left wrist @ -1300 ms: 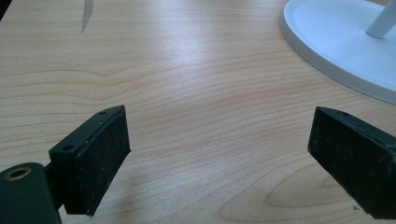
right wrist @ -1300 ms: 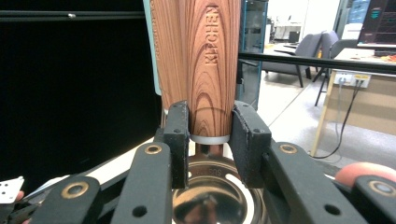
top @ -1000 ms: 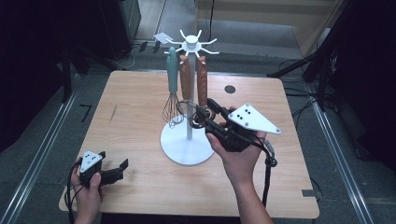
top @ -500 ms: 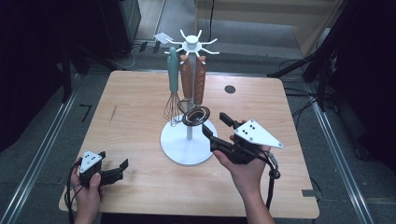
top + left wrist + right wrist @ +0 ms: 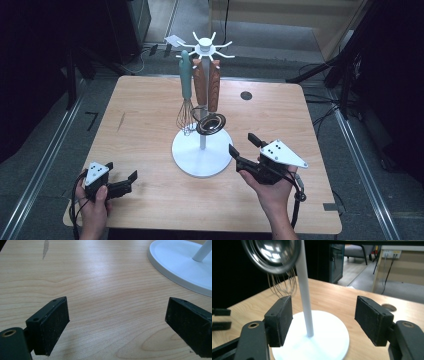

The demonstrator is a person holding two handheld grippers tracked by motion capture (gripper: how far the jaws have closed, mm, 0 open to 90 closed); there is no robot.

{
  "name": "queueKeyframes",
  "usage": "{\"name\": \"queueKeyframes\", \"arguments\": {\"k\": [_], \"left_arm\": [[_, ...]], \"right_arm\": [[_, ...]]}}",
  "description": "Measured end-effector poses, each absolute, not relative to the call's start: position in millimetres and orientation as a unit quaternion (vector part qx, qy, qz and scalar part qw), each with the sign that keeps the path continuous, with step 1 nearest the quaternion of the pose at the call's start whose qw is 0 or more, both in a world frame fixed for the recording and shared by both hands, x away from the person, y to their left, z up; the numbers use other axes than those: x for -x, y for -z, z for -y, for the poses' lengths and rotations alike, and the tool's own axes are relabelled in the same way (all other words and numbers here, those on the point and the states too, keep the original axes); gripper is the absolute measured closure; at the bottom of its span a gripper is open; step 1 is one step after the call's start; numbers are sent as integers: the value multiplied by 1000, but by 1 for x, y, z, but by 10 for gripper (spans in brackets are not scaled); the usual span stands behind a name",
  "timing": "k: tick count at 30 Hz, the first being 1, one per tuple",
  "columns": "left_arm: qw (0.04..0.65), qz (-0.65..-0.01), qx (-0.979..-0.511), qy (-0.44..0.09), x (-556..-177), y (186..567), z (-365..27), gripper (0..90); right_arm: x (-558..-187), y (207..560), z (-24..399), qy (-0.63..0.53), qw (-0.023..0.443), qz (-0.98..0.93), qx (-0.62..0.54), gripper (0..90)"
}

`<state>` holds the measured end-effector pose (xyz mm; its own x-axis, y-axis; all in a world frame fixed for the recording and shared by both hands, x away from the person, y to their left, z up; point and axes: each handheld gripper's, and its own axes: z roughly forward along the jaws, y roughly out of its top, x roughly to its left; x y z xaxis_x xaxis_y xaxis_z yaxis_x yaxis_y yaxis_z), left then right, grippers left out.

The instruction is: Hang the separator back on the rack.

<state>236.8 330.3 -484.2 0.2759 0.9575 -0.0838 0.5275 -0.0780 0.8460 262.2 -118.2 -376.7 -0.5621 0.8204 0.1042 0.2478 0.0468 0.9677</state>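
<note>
My right fingers have just been opening, empty, wide beside the rack's hung strainer; next, rest.

One white rack holds three utensils: one whisk and two wooden-handled tools.

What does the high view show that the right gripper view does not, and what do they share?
High view alone: the teal handle of the whisk, two wooden handles hanging from the rack's hooked top, and the right tongs from above, open.

Right gripper view alone: a chair and wall sockets beyond the table.

Both: the rack's white base and pole, the metal ladle bowl, the whisk wires and the table's round hole.
</note>
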Motion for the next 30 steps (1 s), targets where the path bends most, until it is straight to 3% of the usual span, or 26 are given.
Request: {"name": "queueKeyframes", "arguments": {"k": [30], "left_arm": [[411,-543,-685,-258,-237,484,-331,0]], "right_arm": [[-249,462,172,-514,208,-700,-450,264]]}}
